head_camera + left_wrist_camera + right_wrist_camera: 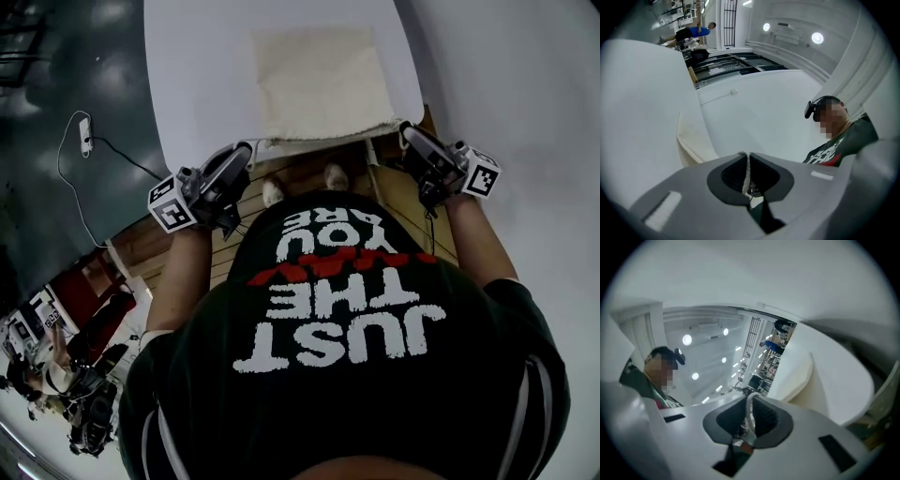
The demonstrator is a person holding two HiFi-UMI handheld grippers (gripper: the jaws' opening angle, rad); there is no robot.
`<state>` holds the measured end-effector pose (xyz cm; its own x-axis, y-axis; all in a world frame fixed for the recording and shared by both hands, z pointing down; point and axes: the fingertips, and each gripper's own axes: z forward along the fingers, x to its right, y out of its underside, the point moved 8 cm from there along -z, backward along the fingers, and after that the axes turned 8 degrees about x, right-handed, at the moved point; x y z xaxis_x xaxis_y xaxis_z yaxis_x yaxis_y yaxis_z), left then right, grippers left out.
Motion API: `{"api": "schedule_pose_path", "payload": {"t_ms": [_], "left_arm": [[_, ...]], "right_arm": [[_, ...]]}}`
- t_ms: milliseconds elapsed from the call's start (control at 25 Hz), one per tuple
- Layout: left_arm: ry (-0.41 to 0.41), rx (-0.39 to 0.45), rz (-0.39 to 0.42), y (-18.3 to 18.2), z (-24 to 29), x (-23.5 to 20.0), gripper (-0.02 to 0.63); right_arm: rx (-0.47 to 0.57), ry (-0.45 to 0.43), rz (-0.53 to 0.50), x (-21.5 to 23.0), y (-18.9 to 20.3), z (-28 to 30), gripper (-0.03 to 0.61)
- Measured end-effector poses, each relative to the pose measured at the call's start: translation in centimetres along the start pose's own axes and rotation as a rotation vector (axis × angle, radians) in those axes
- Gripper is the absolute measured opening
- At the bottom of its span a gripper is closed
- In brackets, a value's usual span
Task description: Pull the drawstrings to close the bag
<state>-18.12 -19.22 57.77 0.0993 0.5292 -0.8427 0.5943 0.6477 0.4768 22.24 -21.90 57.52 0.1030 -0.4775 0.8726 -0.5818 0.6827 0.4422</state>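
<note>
Head view: a cream cloth bag (pixel 323 82) lies flat on a white table (pixel 197 75), with its near edge along the table edge closest to the person.
Bag position: between the two grippers, one at each near corner; its far edge lies toward the middle of the table.
Left gripper (pixel 244 153): at the bag's near left corner, tips pointing in toward the bag, marker cube on the outer side.
Left gripper fingers: pressed together on a thin white left cord (pixel 746 174), which runs straight up between the dark pads in the left gripper view.
Right gripper (pixel 406 130): at the bag's near right corner, also angled inward, marker cube on the outer side.
Right gripper fingers: closed on a white right cord (pixel 750 412), which curves over like a loop between the ribbed pads in the right gripper view.
Bag in the gripper views: a pale cream edge shows beyond each pair of jaws, to the left in the left gripper view and to the right in the right gripper view.
Person: black shirt (pixel 347 309) with white and red lettering, both forearms reaching forward, two light shoes (pixel 273 192) on a wooden floor below the table edge.
Surroundings: a thin cable (pixel 70 178) loops across the dark floor at the left.
</note>
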Motion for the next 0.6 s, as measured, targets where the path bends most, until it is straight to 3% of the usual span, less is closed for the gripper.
{"api": "schedule_pose_path", "payload": {"t_ms": [120,200,400,600], "left_arm": [[-0.049,-0.038,0.108,-3.5,0.8,1.6,0.014],[-0.119,-0.095,0.23,-5.9,0.9,2.1,0.012],[-0.349,-0.352,0.726,-8.5,1.8,3.3,0.009],[-0.609,-0.483,1.118,-10.5,2.8,3.7,0.009]], "right_arm": [[-0.126,0.178,-0.282,-2.2,-3.1,2.0,0.023],[-0.244,0.287,-0.52,-3.2,-4.3,3.6,0.018],[-0.485,0.509,-1.085,-5.9,-4.8,6.2,0.017],[-0.487,0.696,-1.421,-6.8,-5.9,7.4,0.015]]}}
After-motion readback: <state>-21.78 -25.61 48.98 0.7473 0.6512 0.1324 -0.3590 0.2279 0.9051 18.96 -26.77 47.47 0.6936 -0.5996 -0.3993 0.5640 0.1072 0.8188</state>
